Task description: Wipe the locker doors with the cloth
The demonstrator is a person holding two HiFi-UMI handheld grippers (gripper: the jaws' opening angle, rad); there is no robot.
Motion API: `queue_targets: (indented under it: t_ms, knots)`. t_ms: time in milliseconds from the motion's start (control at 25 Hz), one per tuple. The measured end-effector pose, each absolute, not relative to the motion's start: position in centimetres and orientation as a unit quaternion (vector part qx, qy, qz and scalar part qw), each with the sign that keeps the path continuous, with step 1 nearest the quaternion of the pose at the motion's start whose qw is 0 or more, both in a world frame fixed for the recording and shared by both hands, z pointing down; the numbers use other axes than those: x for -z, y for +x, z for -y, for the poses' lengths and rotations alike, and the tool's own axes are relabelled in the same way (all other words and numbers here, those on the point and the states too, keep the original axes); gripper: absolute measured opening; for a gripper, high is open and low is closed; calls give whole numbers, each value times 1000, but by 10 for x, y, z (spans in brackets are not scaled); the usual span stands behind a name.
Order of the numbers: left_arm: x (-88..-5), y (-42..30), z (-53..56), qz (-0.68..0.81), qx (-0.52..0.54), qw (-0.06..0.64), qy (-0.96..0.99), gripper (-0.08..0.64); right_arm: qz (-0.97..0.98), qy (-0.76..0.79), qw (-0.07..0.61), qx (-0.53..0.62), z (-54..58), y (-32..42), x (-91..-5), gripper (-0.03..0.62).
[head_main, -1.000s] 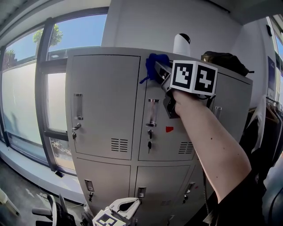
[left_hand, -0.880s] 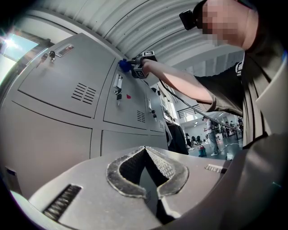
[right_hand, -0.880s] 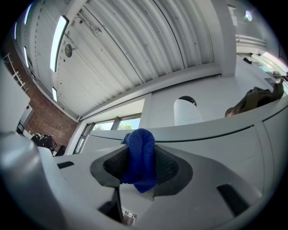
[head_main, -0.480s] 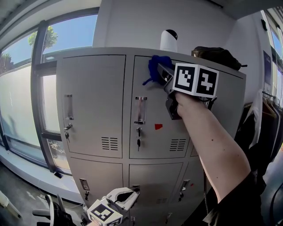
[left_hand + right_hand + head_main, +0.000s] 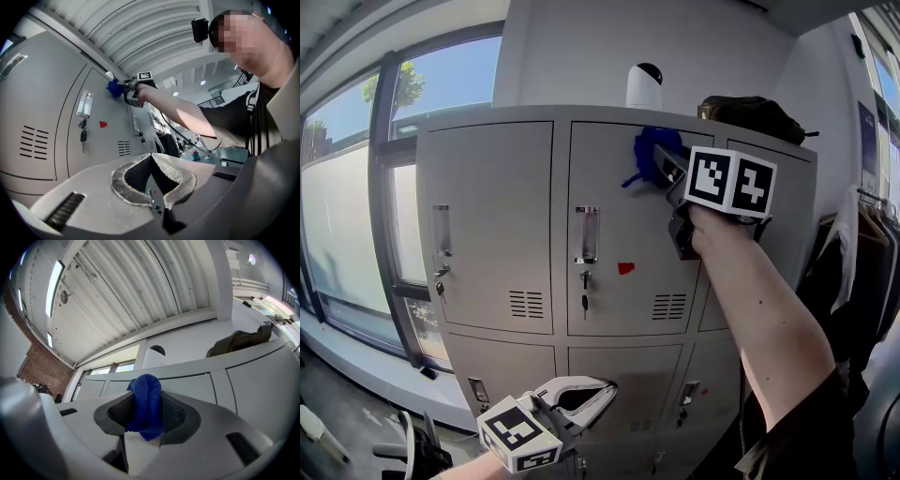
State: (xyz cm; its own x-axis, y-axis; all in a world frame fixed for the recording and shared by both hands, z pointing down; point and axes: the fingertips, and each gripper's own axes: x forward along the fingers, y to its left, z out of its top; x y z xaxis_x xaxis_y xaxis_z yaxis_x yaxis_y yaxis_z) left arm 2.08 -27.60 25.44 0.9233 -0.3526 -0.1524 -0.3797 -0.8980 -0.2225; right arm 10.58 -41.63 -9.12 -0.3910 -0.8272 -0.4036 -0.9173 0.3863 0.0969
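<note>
A grey bank of lockers (image 5: 487, 225) fills the head view. My right gripper (image 5: 661, 159) is raised at arm's length and shut on a blue cloth (image 5: 649, 155), which it presses against the top right corner of the middle upper door (image 5: 623, 234). In the right gripper view the cloth (image 5: 146, 406) bulges out between the pads of the right gripper (image 5: 146, 397). My left gripper (image 5: 605, 392) hangs low in front of the lower doors, shut and empty. Past the left gripper (image 5: 151, 157) in its own view, the cloth (image 5: 114, 87) shows far off on the door.
A white cylindrical device (image 5: 644, 86) and a dark bag (image 5: 755, 117) sit on top of the lockers. Large windows (image 5: 356, 187) stand to the left. Clothes (image 5: 862, 272) hang at the right. Keys (image 5: 583, 302) hang from the door locks, near a red sticker (image 5: 625, 268).
The right gripper has slid the cloth rightward along the top of the middle upper door. The left gripper has risen further into view at the bottom.
</note>
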Motion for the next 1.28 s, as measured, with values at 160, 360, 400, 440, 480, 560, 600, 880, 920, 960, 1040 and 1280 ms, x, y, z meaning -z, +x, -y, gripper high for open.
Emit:
queue_targets:
  t_ms: [160,360,400,440,480,560,600,880,920,960,1040,1280]
  knots:
    - [-238,25,265,-178,-54,136,-973,8,-814,-541,149,-152,414,126,87,153]
    - [-218,24,264,-182,-57,146,-971,8,-805,-554,153,-147,413,153,82,153]
    - [-214,23,264,-182,-57,147,-971,8,-802,-558,154,-146,413,159,81,153]
    - [-211,23,264,-181,-57,149,-970,6,-800,-561,154,-146,412,164,80,153]
    - [-208,24,263,-180,-58,150,-970,8,-797,-565,155,-146,412,169,80,153]
    - [-203,26,260,-177,-59,153,-970,8,-794,-569,157,-147,410,176,81,153]
    - [-201,28,258,-175,-59,155,-970,6,-793,-570,158,-147,408,178,82,153]
    - [-204,35,254,-165,-58,154,-972,7,-812,-535,163,-167,390,135,98,153]
    - [-206,35,255,-165,-58,151,-973,8,-815,-529,162,-170,390,125,101,153]
    - [-208,35,256,-165,-58,147,-973,7,-818,-525,162,-172,392,115,103,153]
    - [-212,34,257,-166,-57,141,-974,6,-820,-523,160,-168,400,101,105,153]
    - [-217,34,255,-166,-56,141,-974,6,-811,-539,159,-161,414,118,104,153]
